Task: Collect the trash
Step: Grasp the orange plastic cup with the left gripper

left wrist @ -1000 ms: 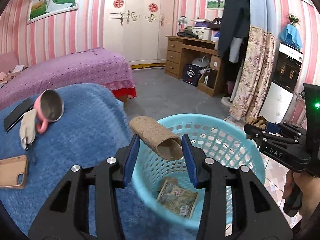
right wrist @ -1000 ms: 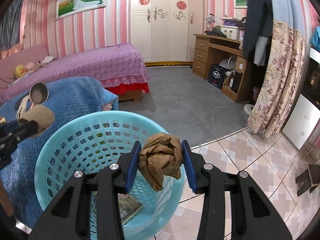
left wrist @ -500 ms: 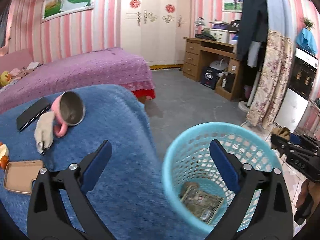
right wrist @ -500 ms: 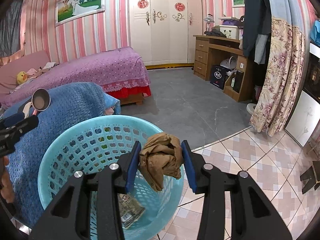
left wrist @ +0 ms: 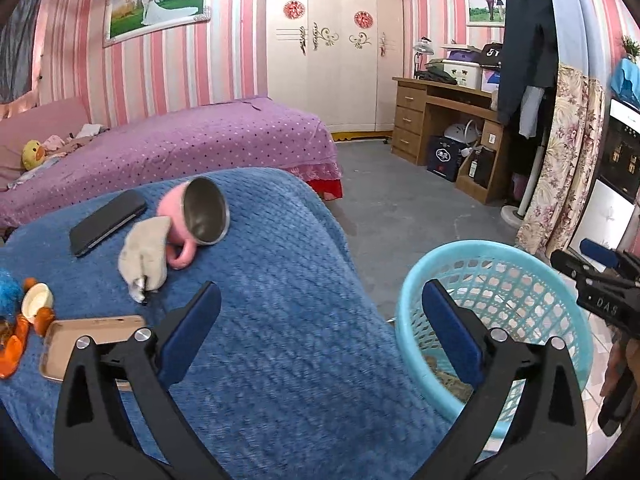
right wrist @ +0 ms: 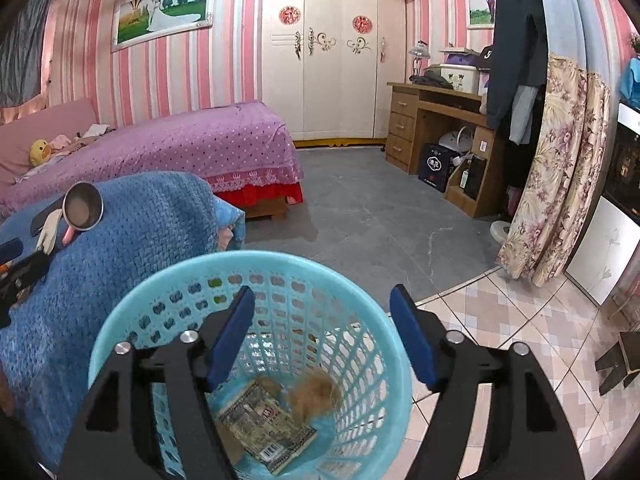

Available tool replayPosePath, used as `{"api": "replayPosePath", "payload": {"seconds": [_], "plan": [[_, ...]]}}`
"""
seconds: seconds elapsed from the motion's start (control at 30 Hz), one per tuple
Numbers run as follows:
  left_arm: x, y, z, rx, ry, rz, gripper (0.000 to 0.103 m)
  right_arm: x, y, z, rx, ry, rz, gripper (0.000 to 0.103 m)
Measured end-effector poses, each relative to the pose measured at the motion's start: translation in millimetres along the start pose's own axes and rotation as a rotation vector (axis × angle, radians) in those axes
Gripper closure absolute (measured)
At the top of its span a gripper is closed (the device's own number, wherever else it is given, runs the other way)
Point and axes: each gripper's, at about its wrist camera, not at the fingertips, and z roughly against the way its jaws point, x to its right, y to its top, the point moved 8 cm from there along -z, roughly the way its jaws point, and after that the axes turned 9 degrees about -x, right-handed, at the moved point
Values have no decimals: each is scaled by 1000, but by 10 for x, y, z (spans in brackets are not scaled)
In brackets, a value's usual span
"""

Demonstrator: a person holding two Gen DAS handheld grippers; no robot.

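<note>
Both your grippers are spread wide with nothing between the pads: the right gripper (right wrist: 322, 332) hangs over the basket (right wrist: 120, 320), the left gripper (left wrist: 320, 320) over the blue blanket (left wrist: 280, 300). Three trash pieces lie in the basket: a brown wad (right wrist: 316, 394), a printed wrapper (right wrist: 264, 424), and cardboard. Swing left, low and level, and pinch soft trash at its middle. On the blanket: one cup (left wrist: 196, 216), one glove (left wrist: 146, 250), two phones.

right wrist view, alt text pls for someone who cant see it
The open right gripper hangs over a light blue basket holding a crumpled brown paper wad and a flat printed packet. A blue blanket lies left, a purple bed behind.
</note>
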Motion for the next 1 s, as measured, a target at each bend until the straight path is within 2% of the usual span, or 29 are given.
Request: {"api": "replayPosePath", "payload": {"seconds": [0.03,0.13,0.4,0.7,0.9,1.0], "plan": [[-43,0,27,2,4,2,6,-21,19,14,7,-11,0,17],[-200,4,112,2,10,22,6,-107,88,61,23,-47,4,8],[-869,-108,346,0,81,85,6,-682,175,53,17,-22,71,7],[-2133,-296,530,-49,232,203,6,-1575,236,97,33,44,161,7],[-3051,-615,677,-85,358,268,6,-2078,174,116,25,93,195,7],[-3368,-773,701,-115,372,318,6,-2260,117,110,15,98,238,7]]}}
